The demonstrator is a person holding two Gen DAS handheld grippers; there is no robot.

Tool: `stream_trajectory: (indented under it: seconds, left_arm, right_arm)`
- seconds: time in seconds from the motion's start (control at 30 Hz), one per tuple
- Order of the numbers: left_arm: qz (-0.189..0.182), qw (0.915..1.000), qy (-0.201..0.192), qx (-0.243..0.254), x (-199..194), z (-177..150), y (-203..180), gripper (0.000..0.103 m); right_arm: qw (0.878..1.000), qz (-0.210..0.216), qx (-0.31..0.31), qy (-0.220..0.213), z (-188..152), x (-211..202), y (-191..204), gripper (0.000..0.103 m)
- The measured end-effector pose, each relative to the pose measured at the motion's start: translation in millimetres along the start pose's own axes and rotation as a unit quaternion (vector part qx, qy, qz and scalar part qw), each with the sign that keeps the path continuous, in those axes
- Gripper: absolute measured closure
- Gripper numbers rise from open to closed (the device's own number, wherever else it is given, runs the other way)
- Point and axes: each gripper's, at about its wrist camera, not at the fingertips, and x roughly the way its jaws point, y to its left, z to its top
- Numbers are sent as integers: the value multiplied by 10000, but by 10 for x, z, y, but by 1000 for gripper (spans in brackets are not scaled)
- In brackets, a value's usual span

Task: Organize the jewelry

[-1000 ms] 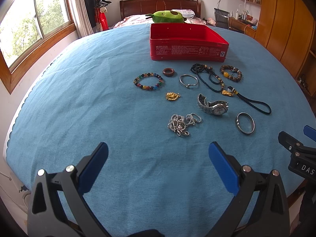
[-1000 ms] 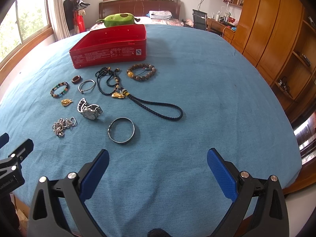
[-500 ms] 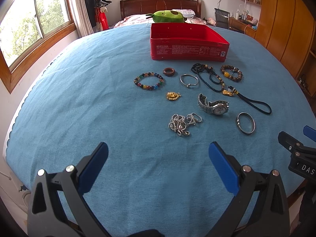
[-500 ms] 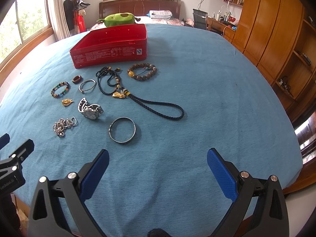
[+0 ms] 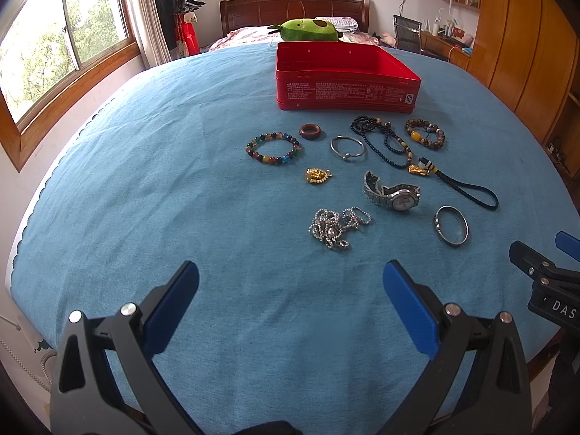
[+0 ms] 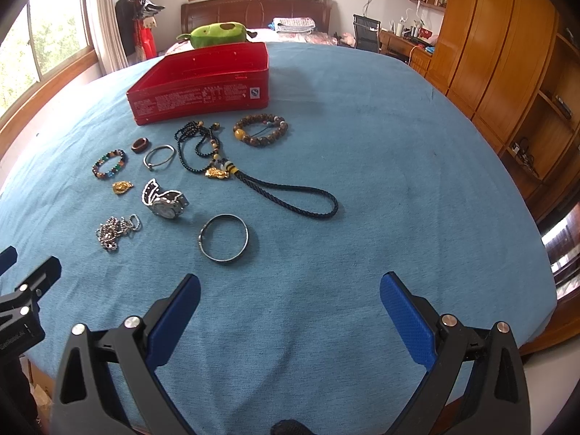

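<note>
two grippers hang above the near edge of a blue cloth [image 5: 145, 181], both with the blue fingers spread wide and nothing between them. the left gripper [image 5: 290, 290] fills the bottom of the left wrist view, and the right gripper [image 6: 290, 297] fills the bottom of the right wrist view.

the jewelry lies in the middle of the frame, well apart from both grippers. in the left wrist view a red box [image 5: 346, 87], open on top, stands in the upper middle. below it a brown ring [image 5: 310, 131] lies just beside a colourful bead bracelet [image 5: 273, 148]. to the right of them are a thin silver bangle [image 5: 347, 146], a black bead necklace [image 5: 380, 141] and a brown bead bracelet [image 5: 425, 134]. a gold pendant [image 5: 318, 175] lies under the bead bracelet. lower in the frame are a silver chain [image 5: 335, 227] in a heap, a metal watch [image 5: 393, 194] and a wide silver bangle [image 5: 450, 225]. a dark braided cord [image 5: 467, 194] with a gold charm runs toward the right edge.

a green plush toy [image 5: 308, 30] sits behind the box.
</note>
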Motion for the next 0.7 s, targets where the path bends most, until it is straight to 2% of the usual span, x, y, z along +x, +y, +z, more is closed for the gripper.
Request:
stream_trajectory:
  seconds: [0.7]
  left_arm:
    - [0, 10000, -2, 7, 7, -7, 13, 3]
  right_arm:
    - [10000, 28, -2, 15, 11, 14, 18, 4]
